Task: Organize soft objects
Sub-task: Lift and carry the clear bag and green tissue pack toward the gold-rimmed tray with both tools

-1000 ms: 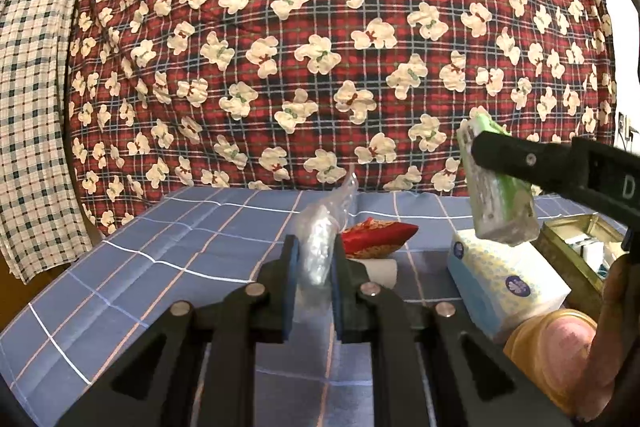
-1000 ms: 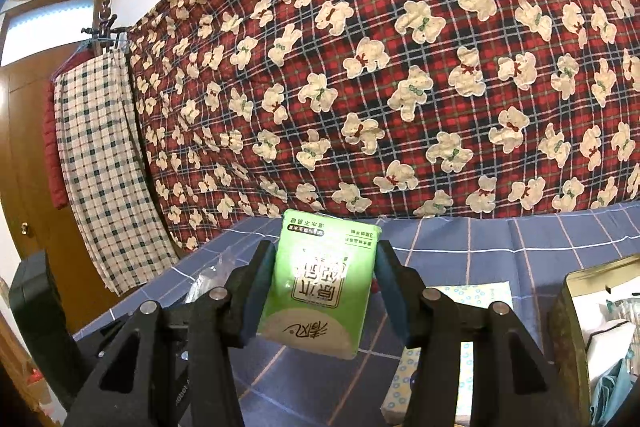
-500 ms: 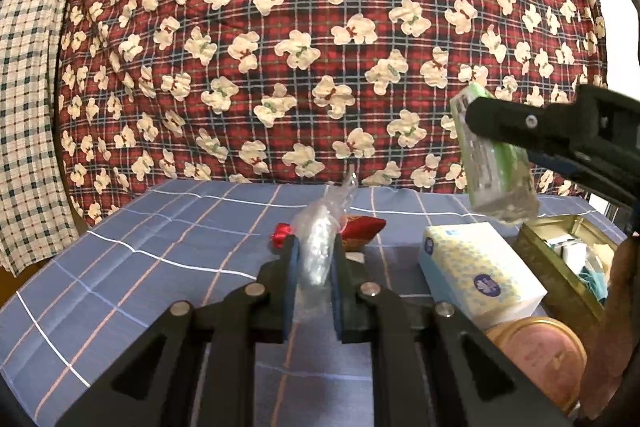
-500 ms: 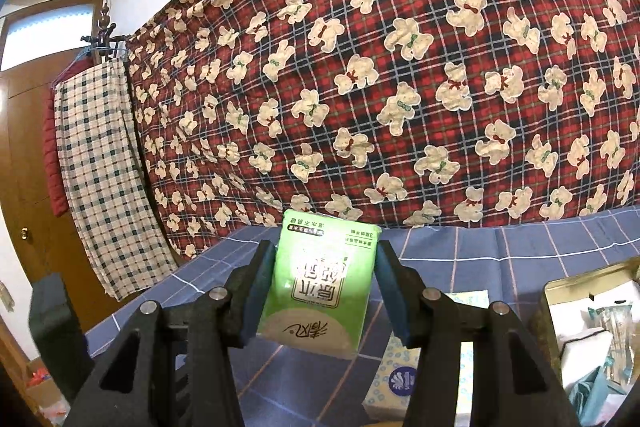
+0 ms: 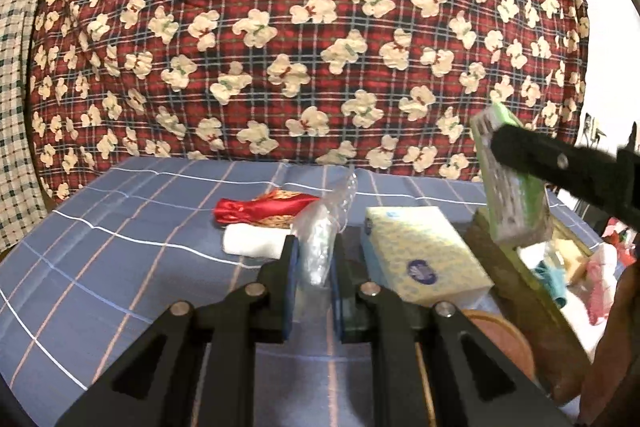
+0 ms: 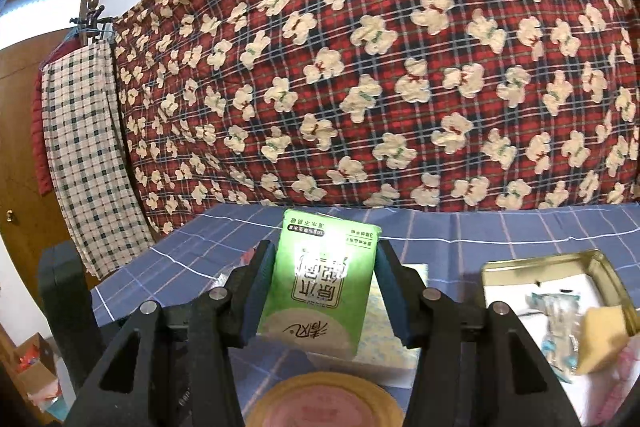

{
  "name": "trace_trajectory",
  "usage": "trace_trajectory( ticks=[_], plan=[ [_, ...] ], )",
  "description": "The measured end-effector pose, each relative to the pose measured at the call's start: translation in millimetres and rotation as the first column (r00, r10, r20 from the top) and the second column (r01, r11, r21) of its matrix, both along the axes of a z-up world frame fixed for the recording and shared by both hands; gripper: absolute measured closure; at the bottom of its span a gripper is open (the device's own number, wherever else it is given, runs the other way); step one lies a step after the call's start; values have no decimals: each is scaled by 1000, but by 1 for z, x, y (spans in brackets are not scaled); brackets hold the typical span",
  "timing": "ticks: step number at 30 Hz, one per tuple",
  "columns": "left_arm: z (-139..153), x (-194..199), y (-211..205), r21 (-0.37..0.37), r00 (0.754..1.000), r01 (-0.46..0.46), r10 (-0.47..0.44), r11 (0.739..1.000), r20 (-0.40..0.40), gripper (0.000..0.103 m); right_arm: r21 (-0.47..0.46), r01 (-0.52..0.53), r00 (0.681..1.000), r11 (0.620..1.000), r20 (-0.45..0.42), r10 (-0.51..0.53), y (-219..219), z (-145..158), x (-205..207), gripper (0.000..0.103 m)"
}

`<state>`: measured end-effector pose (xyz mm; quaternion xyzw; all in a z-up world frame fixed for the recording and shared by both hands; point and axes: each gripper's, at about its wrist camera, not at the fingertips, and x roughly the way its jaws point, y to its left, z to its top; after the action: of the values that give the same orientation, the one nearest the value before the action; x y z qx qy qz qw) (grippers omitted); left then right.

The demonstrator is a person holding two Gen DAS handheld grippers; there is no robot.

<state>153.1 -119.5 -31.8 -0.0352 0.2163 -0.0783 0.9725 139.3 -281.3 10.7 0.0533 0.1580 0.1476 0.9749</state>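
Right gripper (image 6: 320, 291) clamped on green tissue pack (image 6: 316, 291) — open tin (image 6: 536, 267) just right, nearer this hand; left gripper (image 5: 313, 263) pinching clear bag (image 5: 318, 247).

A bear-print plaid quilt (image 6: 400, 67) hangs beside a checked cloth (image 6: 80, 147).

quilt (image 5: 304, 39) – red plaid, cream bears | tablecloth (image 5: 120, 239) – blue check | tissue pack (image 6: 320, 291) – green

Green tissue pack (image 6: 320, 287) held upright; clear plastic bag (image 5: 320, 243) pinched, crumpled.
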Motion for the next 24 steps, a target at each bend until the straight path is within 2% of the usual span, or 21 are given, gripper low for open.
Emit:
trace_trajectory(
  ticks=[10,17,24],
  plan=[
    [26,-16,-31,-2,997,76,-76,997,26,91,21,35,999,999,-3,-35,-33,3,-16,49],
    [29,-14,-52,-31,990,139,-139,990,-22,91,28,67,998,997,-15,-67,-58,2,-22,49],
    [32,-21,-91,-41,971,233,-235,972,-48,91,4,116,993,993,-26,-116,-95,0,-33,49]
  ],
)
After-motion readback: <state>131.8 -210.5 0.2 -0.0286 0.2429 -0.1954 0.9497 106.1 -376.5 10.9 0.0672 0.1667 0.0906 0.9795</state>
